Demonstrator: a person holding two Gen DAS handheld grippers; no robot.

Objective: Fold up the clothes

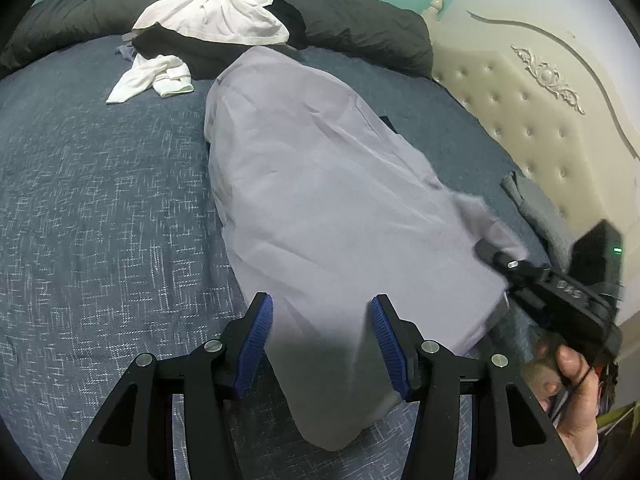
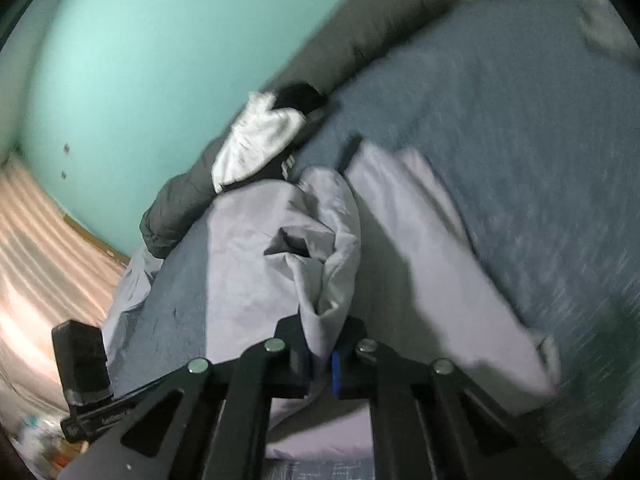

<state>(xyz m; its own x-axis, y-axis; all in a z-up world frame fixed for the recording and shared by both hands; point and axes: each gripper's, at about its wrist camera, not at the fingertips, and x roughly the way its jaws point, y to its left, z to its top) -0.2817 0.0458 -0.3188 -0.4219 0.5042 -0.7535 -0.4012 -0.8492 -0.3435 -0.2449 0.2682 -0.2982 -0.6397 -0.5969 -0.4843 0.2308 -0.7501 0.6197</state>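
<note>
A pale lilac garment (image 1: 320, 184) lies stretched along the blue bedspread (image 1: 100, 200). Its near end runs between and beneath the blue pads (image 1: 256, 340) of my left gripper (image 1: 322, 320), whose jaws stand apart and do not visibly press it. My right gripper (image 2: 320, 360) is shut on a bunched fold of the lilac garment (image 2: 248, 248), which rises out of its jaws. In the left wrist view that right gripper (image 1: 486, 250) pinches the garment's right edge, with a hand (image 1: 572, 364) around its handle.
A heap of white clothes (image 1: 216, 12) and black clothes (image 1: 200, 52) sits at the far end against a dark grey duvet (image 1: 360, 12). A small white garment (image 1: 156, 78) lies beside it. A cream tufted headboard (image 1: 540, 100) borders the right, with a grey garment (image 1: 536, 208) beside it.
</note>
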